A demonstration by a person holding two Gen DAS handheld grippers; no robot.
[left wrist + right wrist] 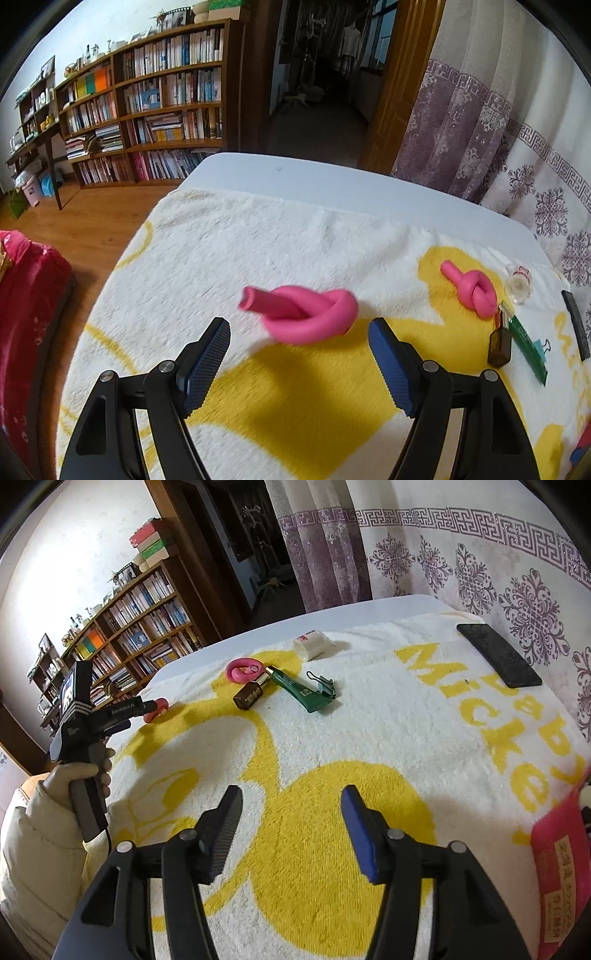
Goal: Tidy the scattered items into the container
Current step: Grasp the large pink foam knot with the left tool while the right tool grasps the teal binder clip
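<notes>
Two handheld grippers with parted, empty jaws above a fluffy white-and-yellow towel strewn with small items.

The left gripper (pixel 299 339) has its ribbed blue pads wide apart, holding nothing; just beyond them lies a smooth pink knotted tube (pixel 303 314), blurred, near the towel's (pixel 295 236) middle. The right gripper (pixel 291 819) is also parted and empty, over bare plush pile. A second pink knot (pixel 472 291) lies toward the towel's far right edge, beside a small clear jar (pixel 519 284), a brown rectangular bottle (pixel 251 698), a green tube (pixel 303 690) and a binder clip (pixel 323 685). A flat black slab (pixel 498 653) rests at the far right corner. A pink box (pixel 561 867) sits at the near right edge.
</notes>
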